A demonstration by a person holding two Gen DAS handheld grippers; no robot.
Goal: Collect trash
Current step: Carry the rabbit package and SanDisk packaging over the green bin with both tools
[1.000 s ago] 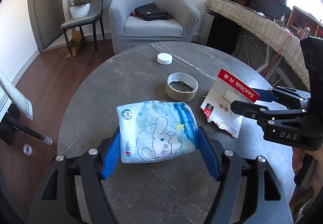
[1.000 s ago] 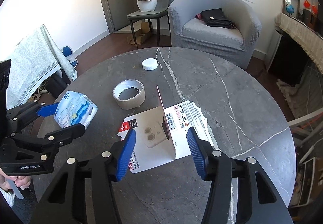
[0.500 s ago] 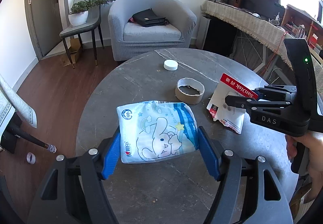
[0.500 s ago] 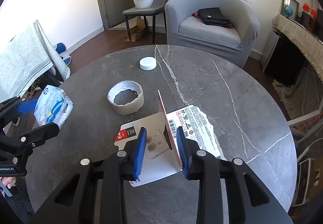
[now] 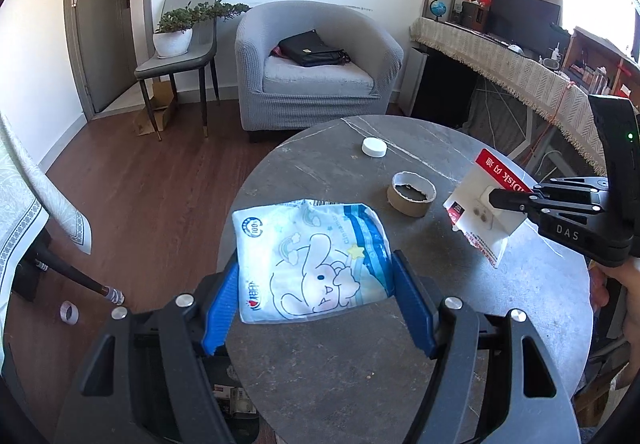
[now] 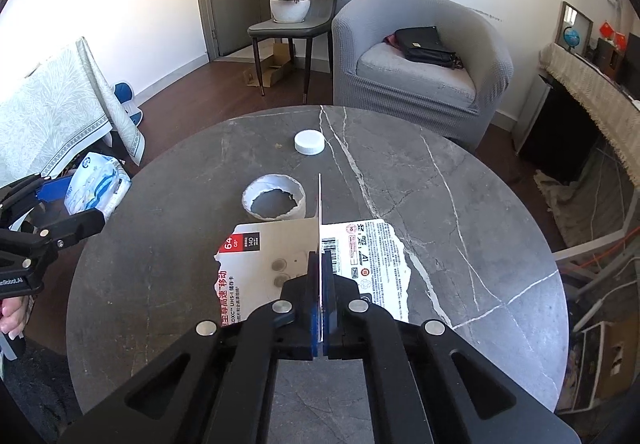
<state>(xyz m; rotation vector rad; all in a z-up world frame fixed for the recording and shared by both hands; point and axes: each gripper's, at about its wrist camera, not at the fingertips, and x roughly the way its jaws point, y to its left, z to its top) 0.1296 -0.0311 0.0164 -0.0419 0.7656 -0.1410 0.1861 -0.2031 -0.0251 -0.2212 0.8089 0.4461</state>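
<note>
My left gripper (image 5: 316, 284) is shut on a blue-and-white tissue pack (image 5: 312, 256) with a cartoon rabbit, held above the left edge of the round grey marble table (image 5: 360, 372). The pack also shows at the left of the right wrist view (image 6: 98, 184). My right gripper (image 6: 320, 264) is shut on the upright flap of a torn red-and-white SanDisk card package (image 6: 256, 264), lifted off the table; it also shows in the left wrist view (image 5: 486, 212). A cardboard tape core (image 6: 274, 202) and a white bottle cap (image 6: 309, 142) lie on the table.
A grey armchair (image 6: 420, 76) with a black bag stands behind the table. A chair with a potted plant (image 6: 296, 4) is by the door. A cloth-covered table (image 6: 52, 112) is at the left, a fringed sideboard (image 5: 500, 60) at the right. A tape roll (image 5: 69, 313) lies on the floor.
My right gripper closed on the card package's flap and lifted it. My left gripper carried the tissue pack leftward and up, out over the table's left edge.
</note>
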